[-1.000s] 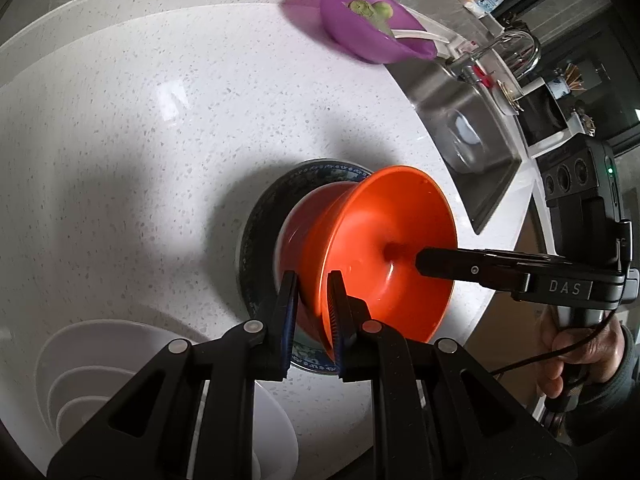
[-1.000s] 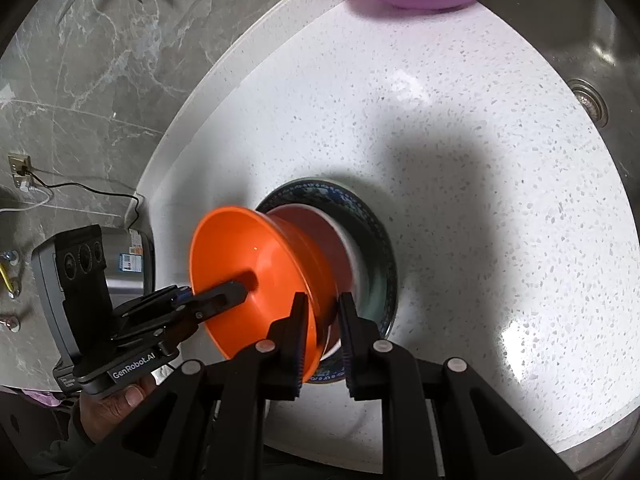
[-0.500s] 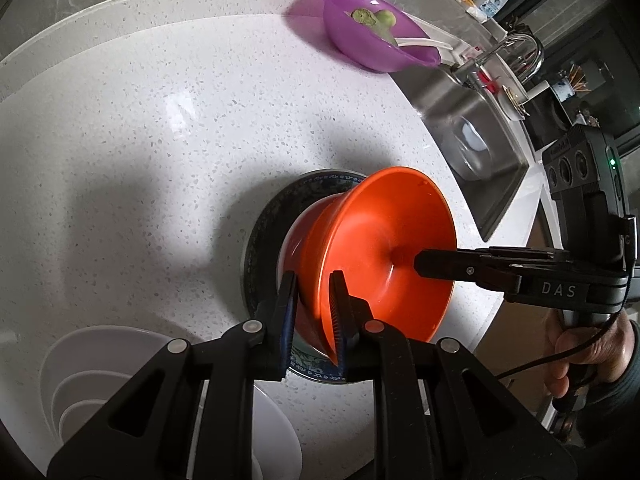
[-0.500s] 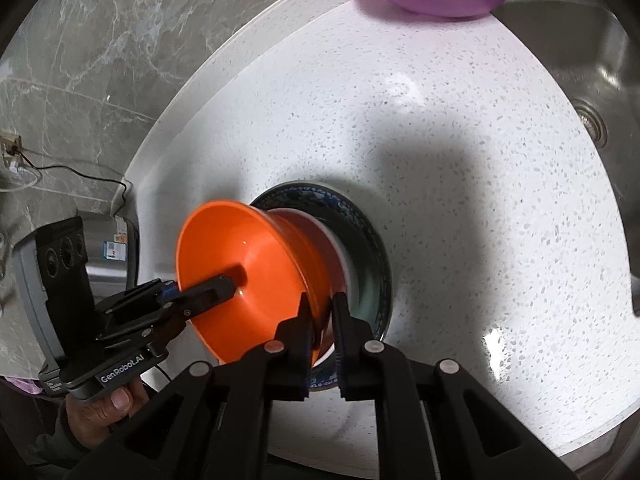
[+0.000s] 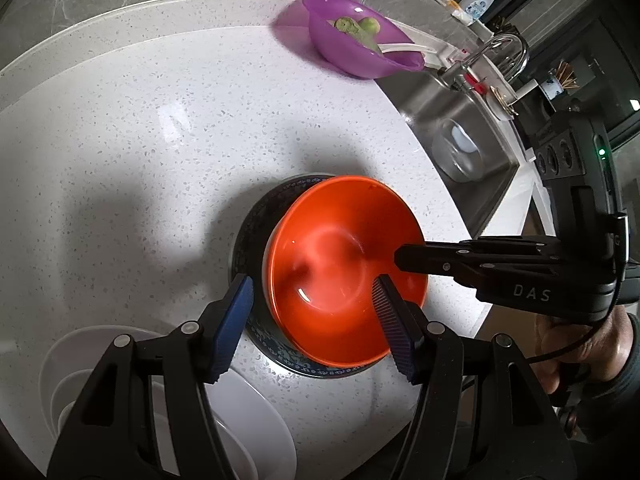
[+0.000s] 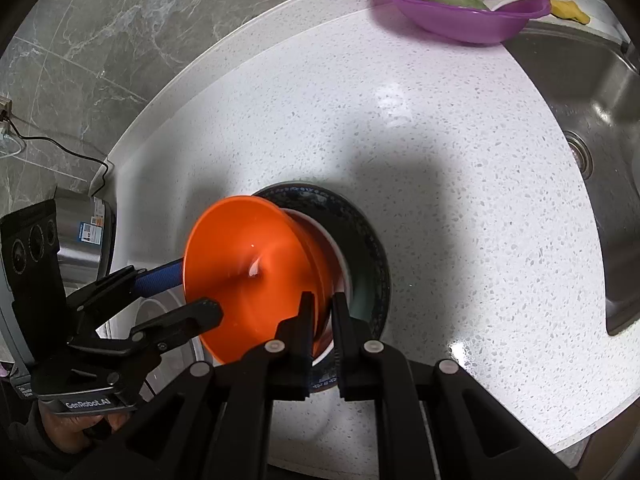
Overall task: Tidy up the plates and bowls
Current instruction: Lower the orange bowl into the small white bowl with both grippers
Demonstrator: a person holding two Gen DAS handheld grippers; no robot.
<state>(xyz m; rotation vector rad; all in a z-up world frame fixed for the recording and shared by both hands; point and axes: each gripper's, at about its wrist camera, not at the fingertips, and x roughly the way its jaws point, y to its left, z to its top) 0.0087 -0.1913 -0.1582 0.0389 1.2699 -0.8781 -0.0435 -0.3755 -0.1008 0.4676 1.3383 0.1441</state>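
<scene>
An orange bowl (image 5: 340, 264) sits in a stack on a dark blue patterned plate (image 5: 256, 216), with a white dish between them in the right wrist view (image 6: 344, 268). My left gripper (image 5: 312, 304) is open, its blue pads either side of the bowl's near rim. My right gripper (image 6: 322, 312) is shut on the orange bowl's (image 6: 248, 276) rim, and it shows in the left wrist view (image 5: 404, 258) reaching in from the right. A stack of white plates and bowls (image 5: 100, 364) lies at lower left.
A purple bowl (image 5: 356, 40) with green vegetables stands at the back of the white counter (image 5: 140, 128). A steel sink (image 5: 460, 128) with a tap lies to the right. A steel appliance (image 6: 80, 236) stands at the counter's left edge.
My left gripper has opened and let go of the orange bowl's rim. The bowl has tipped from steeply tilted to nearly level on the stack. My right gripper still pinches the rim.
</scene>
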